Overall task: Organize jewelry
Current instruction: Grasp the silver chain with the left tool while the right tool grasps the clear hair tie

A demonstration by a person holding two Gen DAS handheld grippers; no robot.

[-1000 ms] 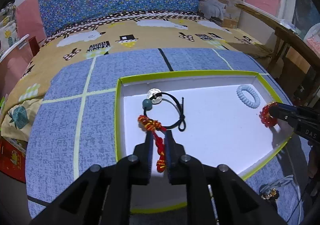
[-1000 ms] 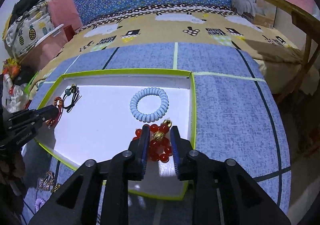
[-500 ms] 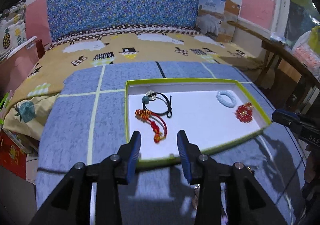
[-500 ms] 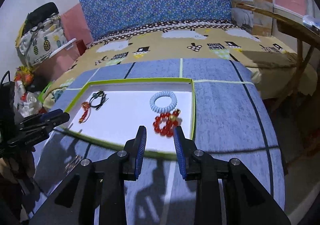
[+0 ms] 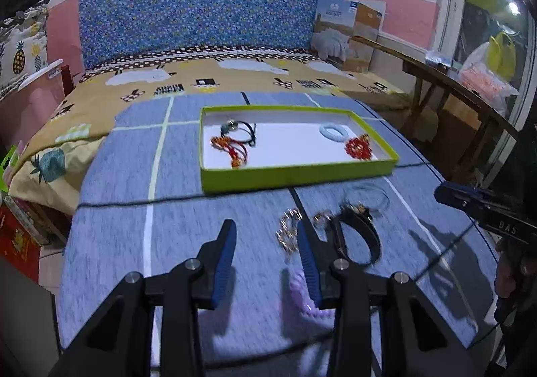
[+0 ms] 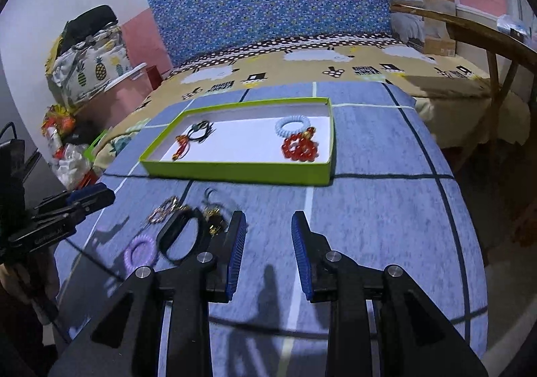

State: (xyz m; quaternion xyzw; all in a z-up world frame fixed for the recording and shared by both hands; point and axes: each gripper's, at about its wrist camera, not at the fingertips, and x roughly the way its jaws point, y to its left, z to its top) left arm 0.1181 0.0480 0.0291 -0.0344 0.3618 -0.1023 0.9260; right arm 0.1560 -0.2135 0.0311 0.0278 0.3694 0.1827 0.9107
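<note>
A green-rimmed white tray point(image 5: 295, 174) point(image 6: 235, 172) lies on the blue cloth. In it are a red knotted cord point(image 5: 235, 150), a black cord bracelet point(image 5: 246, 130), a pale blue coil hair tie point(image 5: 334, 131) point(image 6: 293, 125) and a red bead bracelet point(image 5: 358, 149) point(image 6: 299, 149). In front of the tray lie a gold chain point(image 5: 288, 232) point(image 6: 164, 209), a black band point(image 5: 357, 239) point(image 6: 178, 236), a clear ring point(image 5: 369, 197) and a purple coil tie point(image 5: 307, 296) point(image 6: 141, 251). My left gripper point(image 5: 265, 236) and right gripper point(image 6: 268, 226) are both open and empty, pulled back above the cloth.
A bed with a yellow patterned sheet point(image 5: 235, 78) and blue headboard point(image 5: 208, 8) lies behind. A wooden table point(image 5: 453, 88) stands at the right. Bags and clutter point(image 6: 87, 65) sit at the left. The cloth's near edge drops off below the grippers.
Both grippers let go of the red cord and the red bead bracelet in the tray, opened, and drew back toward me. The loose jewelry in front of the tray came into view.
</note>
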